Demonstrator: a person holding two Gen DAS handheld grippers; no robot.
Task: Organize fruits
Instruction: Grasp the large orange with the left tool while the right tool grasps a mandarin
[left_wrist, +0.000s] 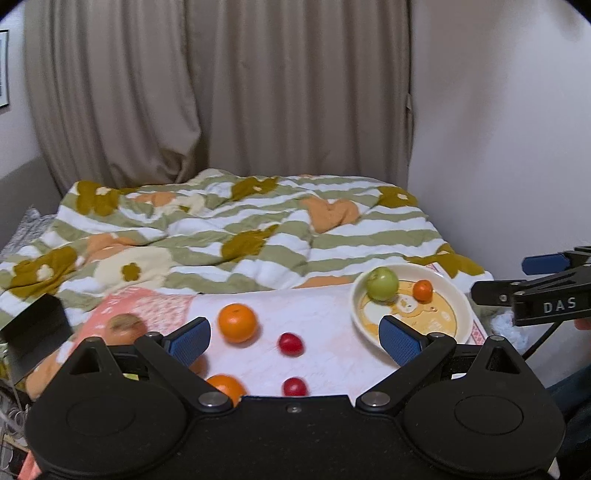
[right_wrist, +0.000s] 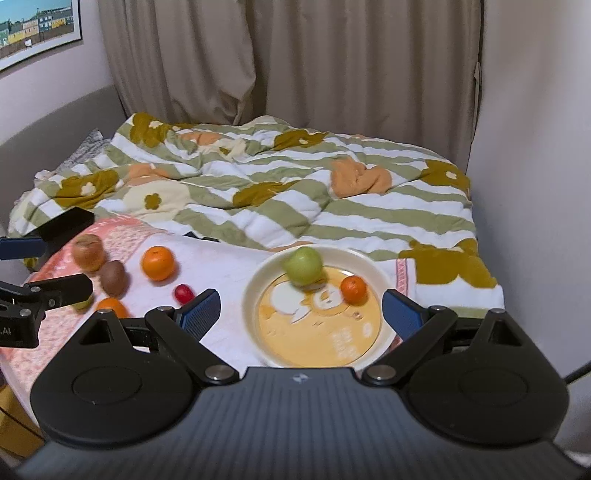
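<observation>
A bed with a striped floral quilt stands before beige curtains. In the left wrist view, the left gripper, jaws apart and empty, hovers over a large orange and two red fruits on a pink cloth. In the right wrist view, the right gripper, jaws apart and empty, hovers over the plate, which holds a green apple and a small orange.

bedroom: quilted bed, curtains

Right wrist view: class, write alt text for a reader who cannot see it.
A cream plate holding a green apple and a small orange sits between the open right gripper fingers. More fruit lies to its left on a pink cloth.
</observation>
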